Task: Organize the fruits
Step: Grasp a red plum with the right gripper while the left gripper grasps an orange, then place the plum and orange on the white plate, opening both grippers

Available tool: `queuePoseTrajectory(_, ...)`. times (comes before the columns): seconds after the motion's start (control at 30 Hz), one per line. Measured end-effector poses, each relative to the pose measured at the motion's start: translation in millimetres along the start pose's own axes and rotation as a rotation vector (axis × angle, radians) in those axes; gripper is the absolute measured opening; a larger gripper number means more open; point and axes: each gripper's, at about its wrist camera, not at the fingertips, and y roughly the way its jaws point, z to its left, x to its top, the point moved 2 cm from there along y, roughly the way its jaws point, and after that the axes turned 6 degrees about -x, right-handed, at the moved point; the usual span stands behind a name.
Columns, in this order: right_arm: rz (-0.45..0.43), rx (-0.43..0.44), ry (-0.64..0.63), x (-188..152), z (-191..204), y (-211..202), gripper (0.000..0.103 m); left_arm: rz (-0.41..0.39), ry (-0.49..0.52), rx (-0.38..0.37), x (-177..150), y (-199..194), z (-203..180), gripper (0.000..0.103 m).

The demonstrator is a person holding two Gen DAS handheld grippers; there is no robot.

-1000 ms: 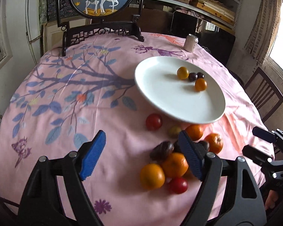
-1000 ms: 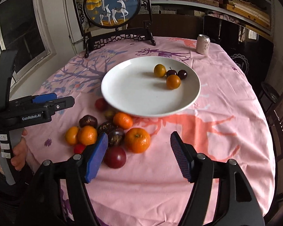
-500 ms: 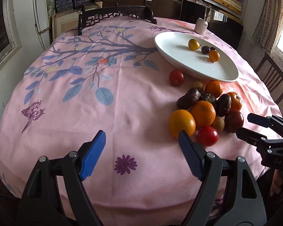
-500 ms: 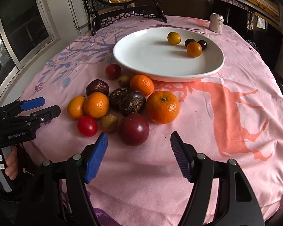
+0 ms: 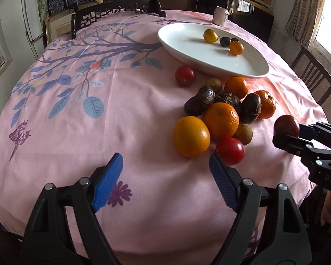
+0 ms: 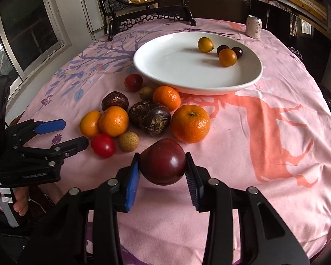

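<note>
Two grippers are over the counter (image 6: 275, 114), which has a pink cloth on it. The right gripper (image 6: 163, 169) has its blue fingers (image 6: 132, 183) squeezed tight on a dark red plum (image 6: 163, 164), near the front edge. The left gripper (image 5: 165, 176) has its fingers wide apart with nothing in them, just in front of a pile of fruit (image 5: 220, 114). Behind the pile sits a white plate (image 6: 165, 66) with four small fruits (image 6: 225, 52) near its far side. A can (image 6: 254, 26) stands at the back.
</note>
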Motion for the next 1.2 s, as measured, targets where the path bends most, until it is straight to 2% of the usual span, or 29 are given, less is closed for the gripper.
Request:
queuePoseTrajectory(0.1, 0.006, 0.015, 0.024, -2.9, -5.8, -3.4, 0.040, -0.003, 0.018, 0.014, 7.4, 11.5, -6.4, 0.077)
queuePoseTrajectory(0.17, 0.009, 0.031, 0.042, -3.6, -8.5, -4.2, 0.040, -0.004, 0.009, -0.045, 13.6, 13.8, -8.1, 0.065)
queuePoseTrajectory(0.2, 0.010, 0.037, 0.049, -4.0, -9.4, -4.4, 0.040, -0.004, 0.005, -0.053, 15.7, 14.4, -8.6, 0.047)
queuePoseTrajectory(0.23, 0.010, 0.039, 0.052, -4.4, -9.9, -4.9, 0.040, -0.007, 0.008, -0.054, 17.2, 14.6, -9.2, 0.037)
queuePoseTrajectory(0.43, -0.002, 0.043, 0.047, -6.3, -7.7, -9.7, 0.040, -0.021, -0.014, -0.072, 15.3, 7.9, -9.7, 0.037)
queuePoseTrajectory(0.63, -0.004, 0.050, 0.050, -6.3, -7.8, -8.7, 0.040, -0.053, 0.006, -0.093, 18.4, -9.0, -17.1, 0.037)
queuePoseTrajectory(0.8, -0.011, 0.063, 0.042, 3.3, -8.8, -11.1, 0.040, -0.066, 0.028, -0.126, 34.6, -18.1, -23.9, 0.037)
queuePoseTrajectory(0.9, -0.050, 0.050, 0.015, 26.4, -13.2, -18.0, 0.040, -0.084, 0.059, -0.133, 67.8, -23.3, -27.7, 0.037)
queuePoseTrajectory(1.0, -0.102, 0.002, -0.004, 63.3, -24.6, -17.4, 0.040, -0.086, 0.061, -0.130, 118.9, -14.1, -25.0, 0.037)
queuePoseTrajectory(1.13, -0.123, -0.045, -0.003, 119.3, -42.8, 10.5, 0.040, -0.053, 0.037, -0.080, 186.2, 29.6, -19.1, 0.037)
queuePoseTrajectory(1.2, -0.100, -0.045, -0.022, 144.4, -46.0, 35.7, 0.040, -0.026, 0.016, -0.045, 209.1, 56.9, -15.8, 0.037)
